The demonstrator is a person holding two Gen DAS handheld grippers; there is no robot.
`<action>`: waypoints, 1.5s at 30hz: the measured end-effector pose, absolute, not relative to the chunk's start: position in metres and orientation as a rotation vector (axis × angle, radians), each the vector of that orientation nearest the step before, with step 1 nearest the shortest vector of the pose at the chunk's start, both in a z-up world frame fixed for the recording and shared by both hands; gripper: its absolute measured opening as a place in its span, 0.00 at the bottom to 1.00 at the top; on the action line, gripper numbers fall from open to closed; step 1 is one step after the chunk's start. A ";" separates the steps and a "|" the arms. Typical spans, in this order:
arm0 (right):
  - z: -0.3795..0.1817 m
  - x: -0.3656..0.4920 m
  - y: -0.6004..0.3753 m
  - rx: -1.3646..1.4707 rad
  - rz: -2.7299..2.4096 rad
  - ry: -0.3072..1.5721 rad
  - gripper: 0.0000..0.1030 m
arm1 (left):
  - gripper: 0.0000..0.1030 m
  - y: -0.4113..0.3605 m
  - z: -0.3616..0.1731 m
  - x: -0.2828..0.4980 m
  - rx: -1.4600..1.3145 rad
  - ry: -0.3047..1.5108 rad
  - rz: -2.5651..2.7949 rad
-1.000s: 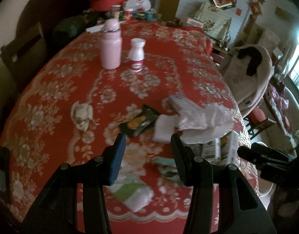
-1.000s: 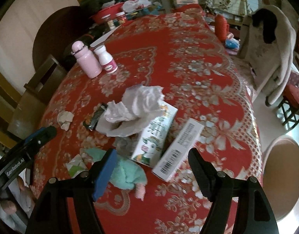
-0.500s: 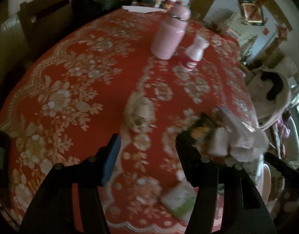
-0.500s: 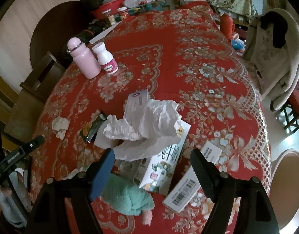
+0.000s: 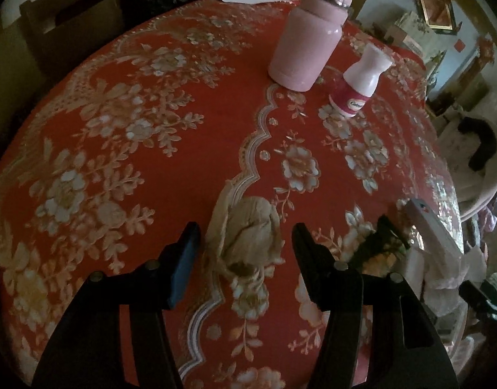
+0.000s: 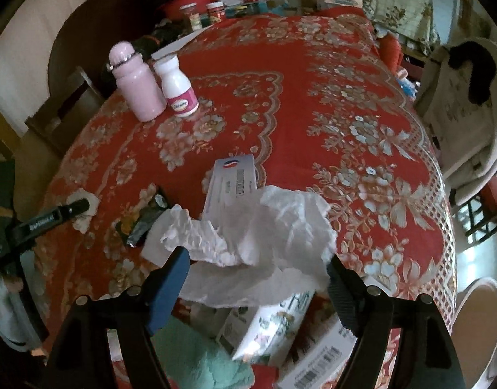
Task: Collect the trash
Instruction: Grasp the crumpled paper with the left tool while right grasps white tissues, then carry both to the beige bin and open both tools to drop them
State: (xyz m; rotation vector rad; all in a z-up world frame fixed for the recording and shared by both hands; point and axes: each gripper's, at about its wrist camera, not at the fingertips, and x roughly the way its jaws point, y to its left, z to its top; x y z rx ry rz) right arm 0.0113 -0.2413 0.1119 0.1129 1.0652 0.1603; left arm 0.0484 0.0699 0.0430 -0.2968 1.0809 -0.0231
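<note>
A crumpled beige paper wad [image 5: 245, 236] lies on the red flowered tablecloth [image 5: 183, 123]. My left gripper [image 5: 245, 243] is open with a finger on each side of the wad, apart from it. In the right wrist view the wad [image 6: 85, 209] shows small behind the left gripper's finger. My right gripper [image 6: 258, 265] is open and straddles a crumpled white tissue [image 6: 268, 227], which lies over a white carton [image 6: 230, 184] and a milk box [image 6: 274, 324]. A dark snack wrapper [image 6: 144, 220] lies to the left of the tissue.
A pink bottle [image 5: 308, 35] and a small white bottle [image 5: 358, 79] stand upright further back. A teal cloth [image 6: 203, 363] and a barcode box [image 6: 316, 359] lie near the front edge. A chair with a coat [image 6: 468, 107] stands right; a round bin [image 6: 478, 327] sits on the floor.
My left gripper moved forward and left until the paper wad sits between its fingers. My right gripper moved forward over the white tissue. Both stayed open.
</note>
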 end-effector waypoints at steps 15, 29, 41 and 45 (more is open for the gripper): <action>0.149 -0.021 -0.275 0.325 0.261 0.980 0.14 | 0.19 0.062 0.076 0.029 -0.311 1.064 -0.146; 0.183 -0.066 -0.331 0.413 0.207 0.893 0.14 | 0.19 -0.025 0.145 -0.012 -0.254 1.003 -0.350; 0.193 -0.103 -0.389 0.427 0.123 0.861 0.14 | 0.19 -0.118 0.170 -0.038 -0.178 0.988 -0.495; 0.193 -0.117 -0.411 0.435 0.084 0.857 0.14 | 0.19 -0.151 0.174 -0.043 -0.144 0.991 -0.541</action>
